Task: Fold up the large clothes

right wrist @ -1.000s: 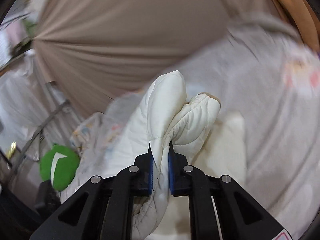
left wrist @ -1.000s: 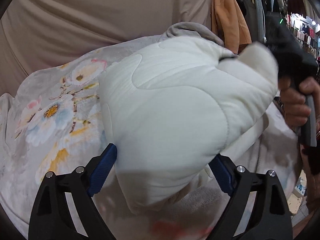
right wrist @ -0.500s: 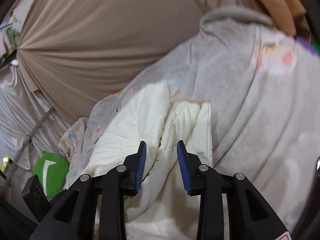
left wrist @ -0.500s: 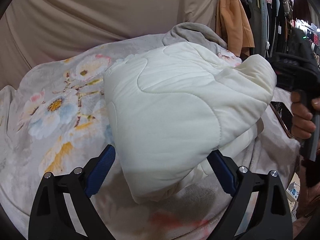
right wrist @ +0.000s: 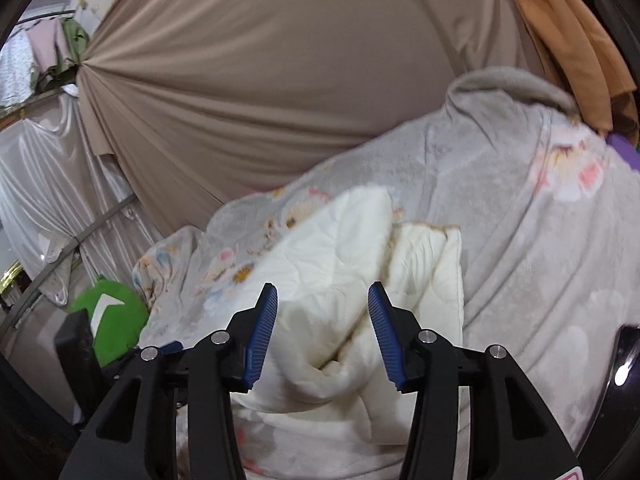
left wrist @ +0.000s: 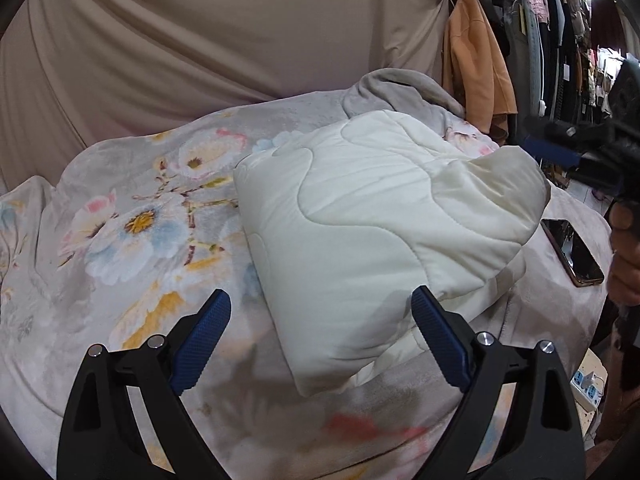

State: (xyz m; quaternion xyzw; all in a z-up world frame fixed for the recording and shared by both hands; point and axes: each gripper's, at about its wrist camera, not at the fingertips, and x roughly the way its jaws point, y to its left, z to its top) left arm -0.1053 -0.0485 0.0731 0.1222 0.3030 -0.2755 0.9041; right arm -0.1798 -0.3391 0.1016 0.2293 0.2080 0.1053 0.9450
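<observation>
A cream quilted garment (left wrist: 360,220) lies folded into a thick bundle on a floral blanket (left wrist: 140,220). My left gripper (left wrist: 320,300) hangs open just above the bundle's near corner, its blue pads wide apart and touching nothing. In the right wrist view the same garment (right wrist: 328,260) lies past my right gripper (right wrist: 323,288), whose jaws are opening. The cloth shows between its fingers but neither pad presses on it. In the left wrist view the right gripper (left wrist: 560,148) shows blurred at the bundle's far right corner, with a hand (left wrist: 624,240) below it.
A phone (left wrist: 572,252) lies on the blanket right of the bundle. A beige curtain (right wrist: 280,80) backs the bed. Clothes (left wrist: 476,64) hang at the right. A green cushion (right wrist: 116,320) sits low at the left, and a power strip (left wrist: 586,384) lies on the floor.
The right gripper let go of the garment's folded edge, opened and drew back; that edge settled onto the bundle. The left gripper rose a little, staying open.
</observation>
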